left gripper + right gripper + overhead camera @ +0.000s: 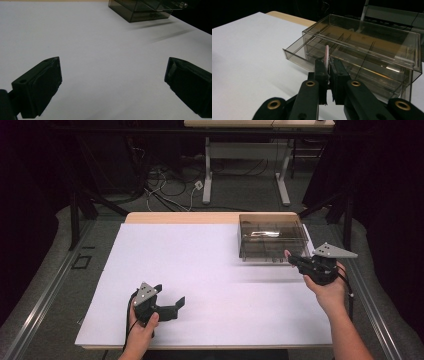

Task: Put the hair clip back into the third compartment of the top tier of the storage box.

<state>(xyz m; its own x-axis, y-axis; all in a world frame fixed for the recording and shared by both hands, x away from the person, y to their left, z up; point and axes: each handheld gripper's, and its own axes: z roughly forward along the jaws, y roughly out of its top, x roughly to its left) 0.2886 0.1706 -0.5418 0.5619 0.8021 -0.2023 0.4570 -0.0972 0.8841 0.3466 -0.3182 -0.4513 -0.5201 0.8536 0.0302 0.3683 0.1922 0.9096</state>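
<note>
A smoky see-through drawer box [272, 237] stands at the table's far right; in the right gripper view the drawer box [367, 42] has its top drawer [295, 56] pulled partly out. My right gripper [295, 261] hovers just in front of the box's near right corner. Seen along its own jaws, the right gripper [328, 63] is shut on a thin pale pink flat piece [326, 53] that stands on edge above the pads. My left gripper [170, 295] rests near the front left of the table, and in its own view the left gripper [112, 75] stands open with bare table between the jaws.
A white sheet [200, 280] covers the table, with a wooden strip [180, 217] along the far edge. Beyond the table stand desk legs [207, 175] and loose cables [165, 190] on the floor. Dark curtains close off both sides.
</note>
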